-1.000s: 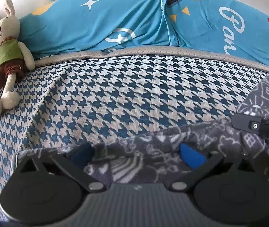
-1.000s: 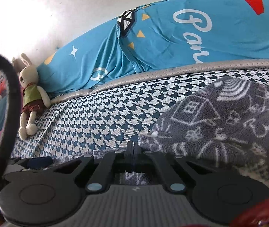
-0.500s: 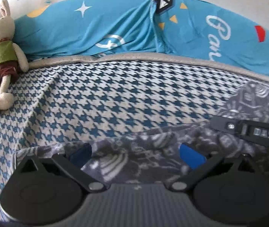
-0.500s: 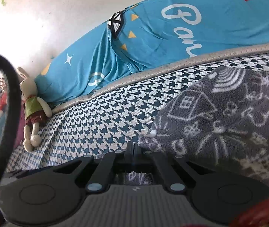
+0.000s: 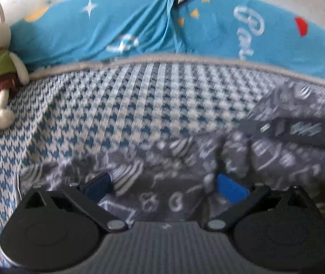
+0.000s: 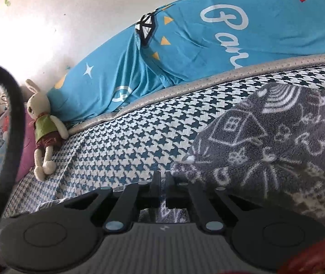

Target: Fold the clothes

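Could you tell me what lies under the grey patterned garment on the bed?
The grey patterned garment lies on the blue-and-white houndstooth bed cover, which shows all around it. Whatever lies beneath the cloth itself is covered and cannot be seen.

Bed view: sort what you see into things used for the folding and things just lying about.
For the folding:
- grey patterned garment
- left gripper, open over the garment
- right gripper, nearly shut at the garment's edge

Lying about:
- stuffed rabbit
- blue bedding along the wall
- checked bed cover
- pink cushion
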`<move>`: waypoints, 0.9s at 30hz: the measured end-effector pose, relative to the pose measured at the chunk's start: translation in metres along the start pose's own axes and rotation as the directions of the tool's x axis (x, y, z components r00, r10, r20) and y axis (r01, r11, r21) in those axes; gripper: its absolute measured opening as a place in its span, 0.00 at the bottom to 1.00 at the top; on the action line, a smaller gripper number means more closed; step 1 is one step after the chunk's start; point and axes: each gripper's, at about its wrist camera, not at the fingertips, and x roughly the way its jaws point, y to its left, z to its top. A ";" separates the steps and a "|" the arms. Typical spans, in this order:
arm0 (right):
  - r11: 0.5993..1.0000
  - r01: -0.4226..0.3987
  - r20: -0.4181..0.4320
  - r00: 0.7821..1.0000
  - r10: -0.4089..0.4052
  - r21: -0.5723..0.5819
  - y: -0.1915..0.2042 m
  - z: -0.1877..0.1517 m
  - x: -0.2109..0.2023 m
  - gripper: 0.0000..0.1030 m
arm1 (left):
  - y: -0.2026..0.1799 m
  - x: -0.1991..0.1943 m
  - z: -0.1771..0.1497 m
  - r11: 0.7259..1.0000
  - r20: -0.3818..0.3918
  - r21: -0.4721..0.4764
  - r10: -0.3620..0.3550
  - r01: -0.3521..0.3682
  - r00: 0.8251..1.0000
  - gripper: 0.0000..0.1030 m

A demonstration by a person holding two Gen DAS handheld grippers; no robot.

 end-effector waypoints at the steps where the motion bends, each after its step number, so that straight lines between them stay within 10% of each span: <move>1: 1.000 -0.007 -0.002 1.000 0.007 -0.005 0.001 0.001 -0.003 0.03 | 0.002 0.005 -0.001 1.000 -0.011 0.005 0.007 -0.007 1.000 1.00; 27: 0.998 0.006 -0.191 0.982 0.006 0.063 -0.010 -0.025 -0.033 0.06 | 0.007 0.015 0.005 0.997 0.013 -0.063 0.048 -0.047 0.999 1.00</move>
